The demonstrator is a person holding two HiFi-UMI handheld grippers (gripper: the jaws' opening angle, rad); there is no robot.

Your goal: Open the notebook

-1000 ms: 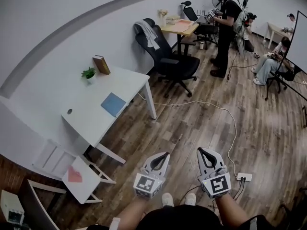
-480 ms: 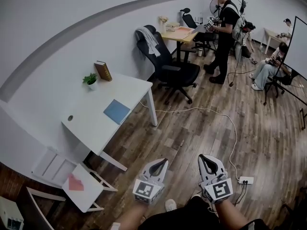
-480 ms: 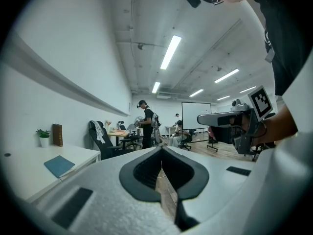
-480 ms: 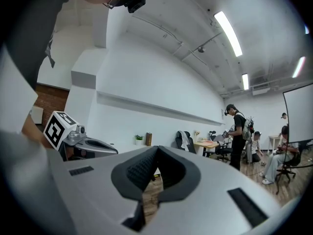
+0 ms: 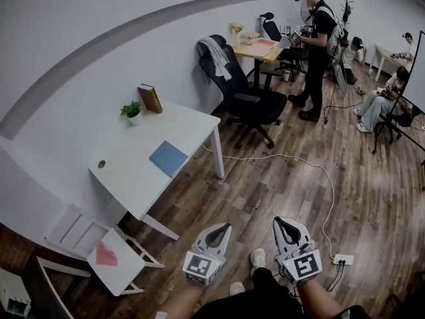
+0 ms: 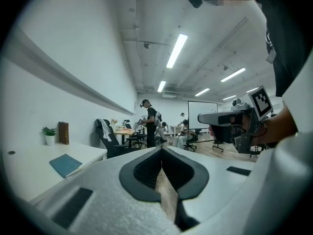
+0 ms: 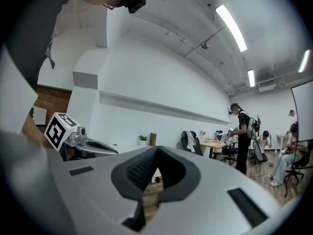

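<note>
The blue notebook (image 5: 168, 158) lies shut on the white table (image 5: 126, 171), well ahead and to the left of both grippers. In the left gripper view the notebook (image 6: 65, 164) shows at the lower left. My left gripper (image 5: 226, 226) is held over the wooden floor, shut and empty; its tips meet in its own view (image 6: 162, 148). My right gripper (image 5: 277, 220) hangs beside it, also shut with nothing in it (image 7: 157, 148). Both point level toward the room, far from the table.
A potted plant (image 5: 133, 110) and an upright brown book (image 5: 151, 98) stand at the table's back. A black office chair (image 5: 242, 92) is beyond the table. A white cable (image 5: 292, 159) and power strip (image 5: 343, 260) lie on the floor. A person (image 5: 319, 45) stands further back.
The whole view has shifted as the person walks: the table and notebook sit a little more to the right and lower. Both grippers stay shut, side by side.
</note>
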